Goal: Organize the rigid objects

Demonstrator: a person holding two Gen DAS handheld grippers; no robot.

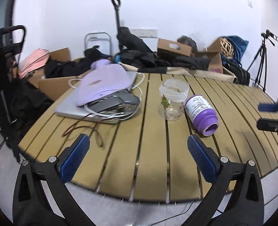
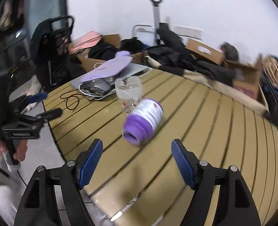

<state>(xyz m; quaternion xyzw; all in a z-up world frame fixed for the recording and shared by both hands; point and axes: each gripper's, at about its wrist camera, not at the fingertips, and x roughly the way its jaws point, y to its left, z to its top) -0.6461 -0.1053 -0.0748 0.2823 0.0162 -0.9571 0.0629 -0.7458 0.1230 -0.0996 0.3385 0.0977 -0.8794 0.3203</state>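
A purple bottle (image 1: 201, 113) with a white label lies on its side on the slatted wooden table (image 1: 139, 160), open mouth toward me. It also shows in the right wrist view (image 2: 144, 120). A clear glass jar (image 1: 173, 98) stands upright just left of it, and shows in the right wrist view (image 2: 128, 92) behind the bottle. My left gripper (image 1: 138, 143) is open and empty above the table's near edge. My right gripper (image 2: 137, 148) is open and empty, just short of the bottle's mouth. It shows at the right edge of the left wrist view (image 1: 266, 115).
A laptop (image 1: 93, 101) at the table's left carries a lilac cloth (image 1: 105, 84), a grey device and white cables. A brown cord (image 1: 82, 128) lies in front of it. Cardboard boxes (image 1: 173, 48), dark clothes, a trolley and a tripod (image 1: 261, 60) stand behind the table.
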